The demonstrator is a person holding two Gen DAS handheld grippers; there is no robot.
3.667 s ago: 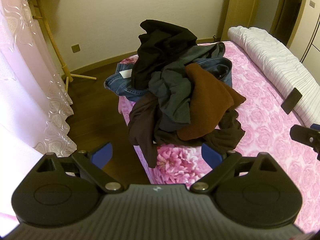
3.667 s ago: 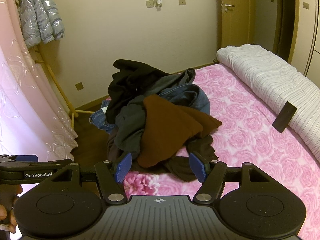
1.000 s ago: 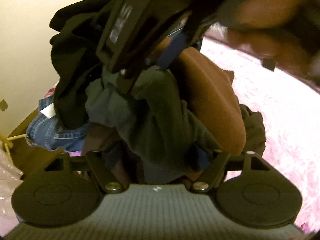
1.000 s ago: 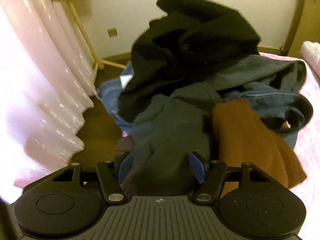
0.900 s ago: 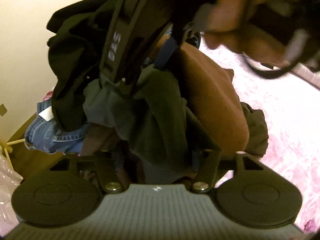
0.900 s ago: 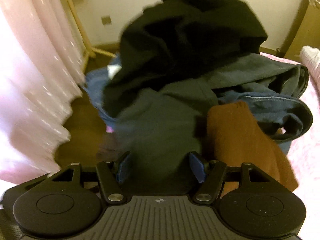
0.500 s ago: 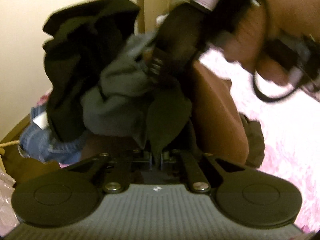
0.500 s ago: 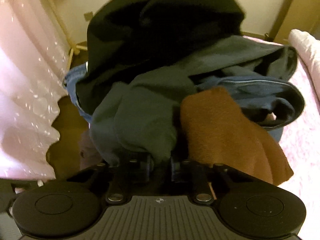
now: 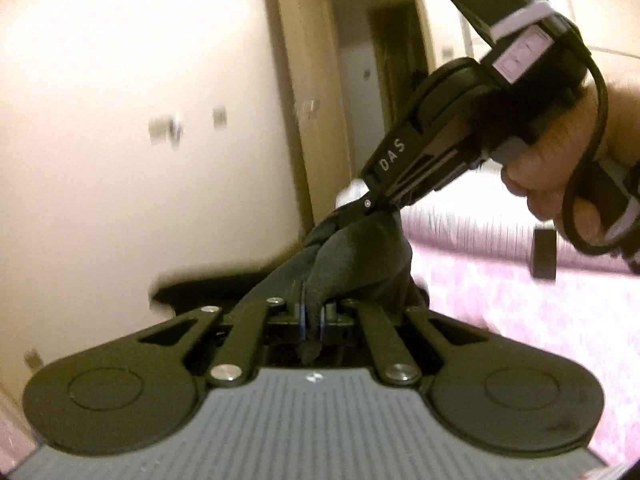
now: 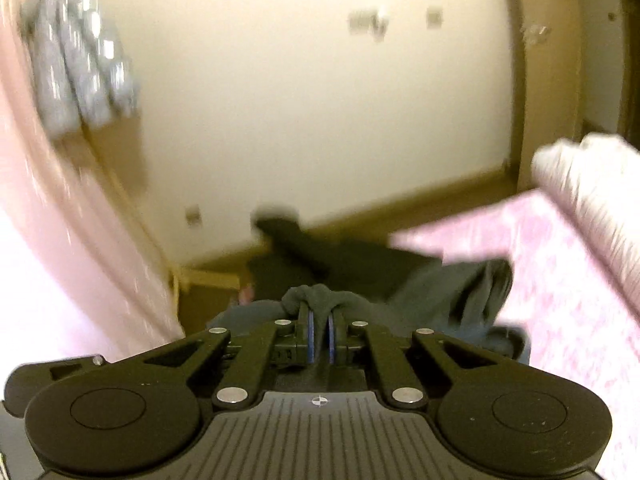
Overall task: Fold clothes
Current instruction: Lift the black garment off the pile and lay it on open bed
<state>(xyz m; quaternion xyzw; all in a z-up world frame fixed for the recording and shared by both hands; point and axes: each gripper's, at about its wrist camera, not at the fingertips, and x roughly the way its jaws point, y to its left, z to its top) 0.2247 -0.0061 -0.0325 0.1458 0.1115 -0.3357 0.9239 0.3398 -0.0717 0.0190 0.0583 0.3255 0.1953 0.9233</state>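
Observation:
Both grippers hold the same dark grey garment, lifted above the bed. My left gripper is shut on a fold of it. My right gripper is shut on another bunch of the grey cloth, which trails down to the right. In the left wrist view the right gripper shows from the side, pinching the garment's top edge, with the person's hand behind it. The rest of the clothes pile lies blurred below on the bed's corner.
The pink floral bed lies to the right with a white striped duvet rolled along it. A pink curtain and a coat stand with a silver jacket are at the left. A small dark phone-like object lies on the bed.
Both grippers have closed on the grey garment and lifted it up off the pile. The views have swung up toward the wall and door.

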